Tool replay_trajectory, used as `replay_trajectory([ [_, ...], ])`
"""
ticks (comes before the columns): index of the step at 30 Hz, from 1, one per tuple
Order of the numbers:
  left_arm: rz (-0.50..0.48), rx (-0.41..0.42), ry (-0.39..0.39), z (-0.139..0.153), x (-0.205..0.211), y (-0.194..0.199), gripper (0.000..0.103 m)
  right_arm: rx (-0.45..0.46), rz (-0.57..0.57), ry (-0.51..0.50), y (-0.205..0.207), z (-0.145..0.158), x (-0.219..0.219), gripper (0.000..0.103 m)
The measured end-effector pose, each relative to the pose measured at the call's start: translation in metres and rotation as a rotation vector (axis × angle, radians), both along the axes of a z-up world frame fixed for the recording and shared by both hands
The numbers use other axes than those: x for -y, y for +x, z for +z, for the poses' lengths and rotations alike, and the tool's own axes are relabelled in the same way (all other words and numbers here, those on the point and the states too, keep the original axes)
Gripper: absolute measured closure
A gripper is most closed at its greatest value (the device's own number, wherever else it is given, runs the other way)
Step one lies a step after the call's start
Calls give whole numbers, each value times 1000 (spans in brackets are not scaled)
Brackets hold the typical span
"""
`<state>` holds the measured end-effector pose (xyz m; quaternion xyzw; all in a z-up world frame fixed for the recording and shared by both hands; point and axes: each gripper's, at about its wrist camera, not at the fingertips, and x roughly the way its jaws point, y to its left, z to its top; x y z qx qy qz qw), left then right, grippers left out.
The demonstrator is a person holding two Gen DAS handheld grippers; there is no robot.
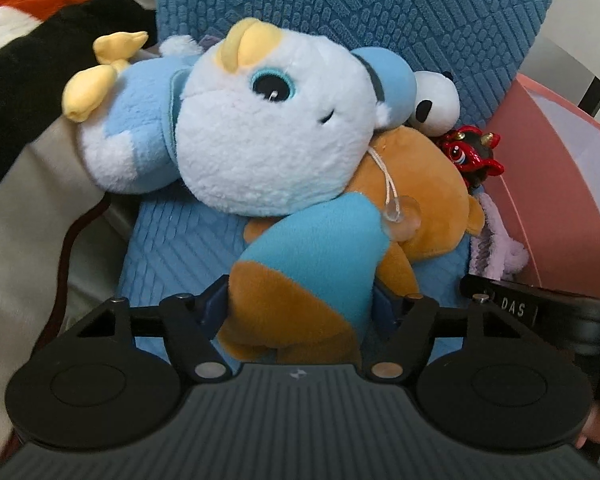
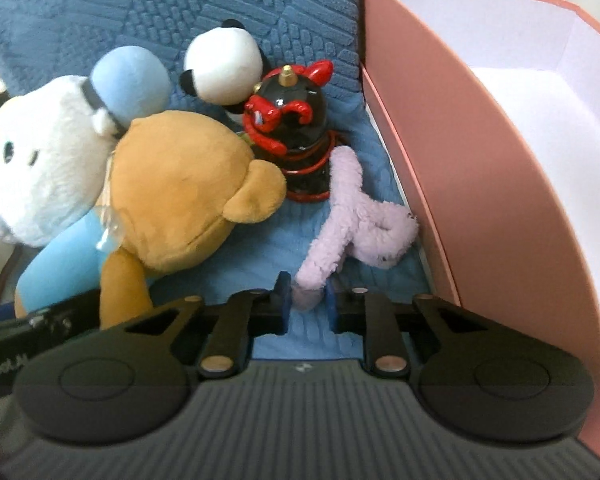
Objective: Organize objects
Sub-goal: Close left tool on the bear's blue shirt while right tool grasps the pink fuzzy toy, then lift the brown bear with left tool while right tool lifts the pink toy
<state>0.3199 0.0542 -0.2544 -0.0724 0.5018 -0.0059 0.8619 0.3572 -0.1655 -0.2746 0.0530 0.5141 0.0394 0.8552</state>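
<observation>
Left hand-held gripper [image 1: 306, 304]: clamped on the brown bear plush [image 1: 300, 280] by its blue-and-brown limb.
Right hand-held gripper [image 2: 308, 304]: narrowed around the lilac plush [image 2: 356, 224], apparently pinching its end.
Both plushes: on the blue cushion [image 2: 260, 0], beside the pink box [image 2: 500, 200].

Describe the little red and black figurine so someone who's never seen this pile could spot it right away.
Start at the pink box on the right, open with a white inside. Just left of its wall, on the blue textured cushion, a pile of soft toys lies. The figurine stands at the pile's back, between the panda head and the lilac plush: the only glossy, hard piece, black with red horns and a gold spike.
</observation>
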Motion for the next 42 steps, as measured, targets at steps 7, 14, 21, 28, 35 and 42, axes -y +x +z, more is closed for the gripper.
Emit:
replay_trajectory([
  [7,71,-29,-15,14,14,-37,29,7,74,-16,-47,14,2,88],
  [14,96,-77,-59,18,16,-75,28,-13,151,-18,-88,16,-2,88],
  [21,101,-132,-97,16,18,-107,21,-45,199,-30,-132,16,8,86],
  [28,92,-130,-137,21,23,-111,10,-24,245,-1,-134,26,18,55],
  [35,35,-151,-84,18,33,-91,10,72,259,-46,-121,31,22,55],
  [42,-41,-197,-31,2,46,-73,10,99,273,-124,-109,18,14,50],
])
